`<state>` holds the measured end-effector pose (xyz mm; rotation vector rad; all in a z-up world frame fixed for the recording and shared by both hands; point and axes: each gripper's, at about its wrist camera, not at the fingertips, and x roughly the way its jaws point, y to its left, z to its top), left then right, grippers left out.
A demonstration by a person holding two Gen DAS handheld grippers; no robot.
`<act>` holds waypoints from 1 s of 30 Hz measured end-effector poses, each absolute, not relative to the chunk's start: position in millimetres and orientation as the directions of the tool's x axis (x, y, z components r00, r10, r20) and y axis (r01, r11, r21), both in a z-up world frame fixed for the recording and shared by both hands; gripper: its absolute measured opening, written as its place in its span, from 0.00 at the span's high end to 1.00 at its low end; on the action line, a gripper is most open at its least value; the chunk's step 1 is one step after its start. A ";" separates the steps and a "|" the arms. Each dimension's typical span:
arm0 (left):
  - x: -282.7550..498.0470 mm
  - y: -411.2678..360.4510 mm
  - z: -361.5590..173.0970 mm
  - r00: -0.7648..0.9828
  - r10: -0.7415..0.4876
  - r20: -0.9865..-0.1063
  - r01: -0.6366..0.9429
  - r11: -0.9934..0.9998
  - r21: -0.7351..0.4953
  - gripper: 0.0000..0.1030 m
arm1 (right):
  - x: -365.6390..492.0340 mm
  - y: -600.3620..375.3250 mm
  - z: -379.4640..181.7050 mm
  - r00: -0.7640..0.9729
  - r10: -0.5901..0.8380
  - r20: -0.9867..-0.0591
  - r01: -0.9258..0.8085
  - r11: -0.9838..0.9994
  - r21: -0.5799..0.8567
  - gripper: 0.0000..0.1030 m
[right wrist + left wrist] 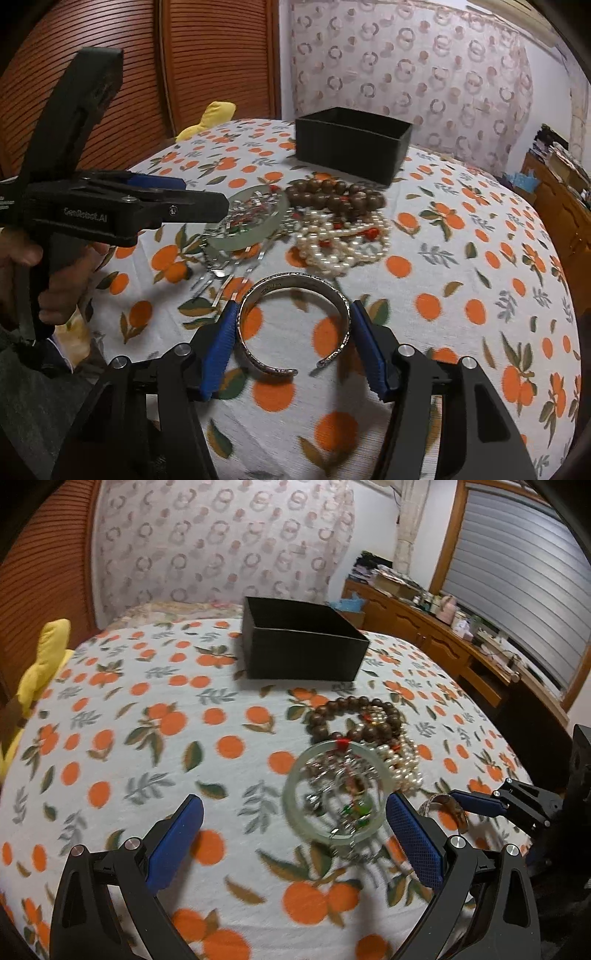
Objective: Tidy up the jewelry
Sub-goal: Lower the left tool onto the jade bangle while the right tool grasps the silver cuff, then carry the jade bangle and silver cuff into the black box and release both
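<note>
A pile of jewelry lies on the orange-print cloth: a pale green jade bangle [295, 797] [258, 236] over a silver tassel piece [340, 794], brown wooden beads [351, 712] [332, 195] and pearls [406, 764] [343, 243]. A silver cuff bracelet [295, 325] [443, 805] lies apart, nearer me. My left gripper [293, 830] is open, its right pad beside the bangle. My right gripper [291, 347] is open with its fingers on either side of the cuff, close to both sides. An open black box [303, 646] [351, 147] stands behind the pile.
A yellow soft toy [40, 664] [210, 118] lies at the cloth's left edge. A wooden slatted door [147, 74] and patterned curtain [221, 542] stand behind. A cluttered wooden desk [443, 627] runs along the right.
</note>
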<state>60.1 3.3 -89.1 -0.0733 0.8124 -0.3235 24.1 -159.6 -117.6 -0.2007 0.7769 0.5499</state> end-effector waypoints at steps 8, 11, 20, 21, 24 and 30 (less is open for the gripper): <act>74.7 -19.8 -85.8 0.588 -0.371 -0.719 0.323 0.922 -0.212 0.07 | 29.5 -186.8 -111.0 0.624 0.351 -0.698 -0.483 0.876 0.010 0.39; 79.0 -27.5 -87.7 0.576 -0.361 -0.733 0.332 0.923 -0.194 0.14 | 32.5 -194.5 -111.5 0.633 0.340 -0.696 -0.465 0.885 0.010 0.39; 85.7 -36.3 -97.9 0.542 -0.341 -0.768 0.343 0.924 -0.169 0.27 | 37.1 -203.1 -108.2 0.646 0.326 -0.690 -0.446 0.895 0.005 0.39; 85.7 -36.5 -97.9 0.543 -0.336 -0.769 0.342 0.926 -0.163 0.30 | 37.6 -203.0 -107.5 0.647 0.327 -0.689 -0.446 0.895 0.006 0.39; 86.2 -35.8 -97.7 0.544 -0.332 -0.770 0.342 0.926 -0.158 0.33 | 39.1 -203.3 -105.3 0.651 0.327 -0.685 -0.446 0.895 0.004 0.39; 84.7 -27.9 -89.0 0.584 -0.337 -0.739 0.334 0.929 -0.159 0.33 | 44.0 -202.3 -99.2 0.661 0.328 -0.675 -0.447 0.894 -0.003 0.39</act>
